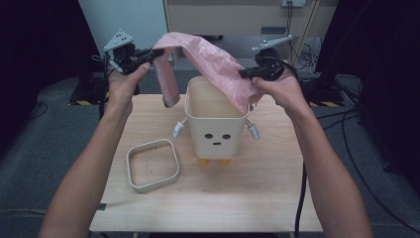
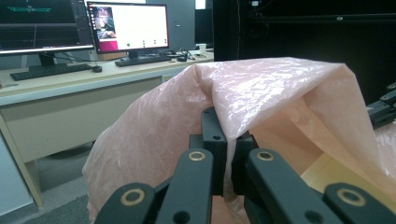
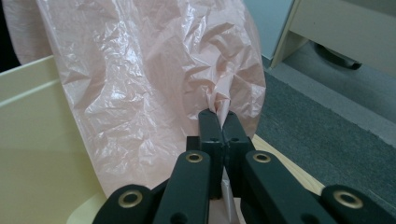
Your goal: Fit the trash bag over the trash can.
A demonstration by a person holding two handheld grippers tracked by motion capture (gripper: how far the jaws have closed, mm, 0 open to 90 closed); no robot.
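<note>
Light wooden table (image 1: 277, 198), cream face bin (image 1: 216, 130), square ring (image 1: 152, 164) beside it

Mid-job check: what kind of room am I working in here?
Probably an office or lab workspace rather than a home: two computer monitors with keyboards on a long beige desk, grey carpet floor, and loose black cables behind the small wooden table.

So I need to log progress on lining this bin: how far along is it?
Done: the ring frame is off and lies on the table beside the bin.

In hand: the left gripper and right gripper each pinch an edge of the pink bag, held above the bin's open top.

Left: the bag isn't yet inside, and the ring frame isn't back on.
</note>
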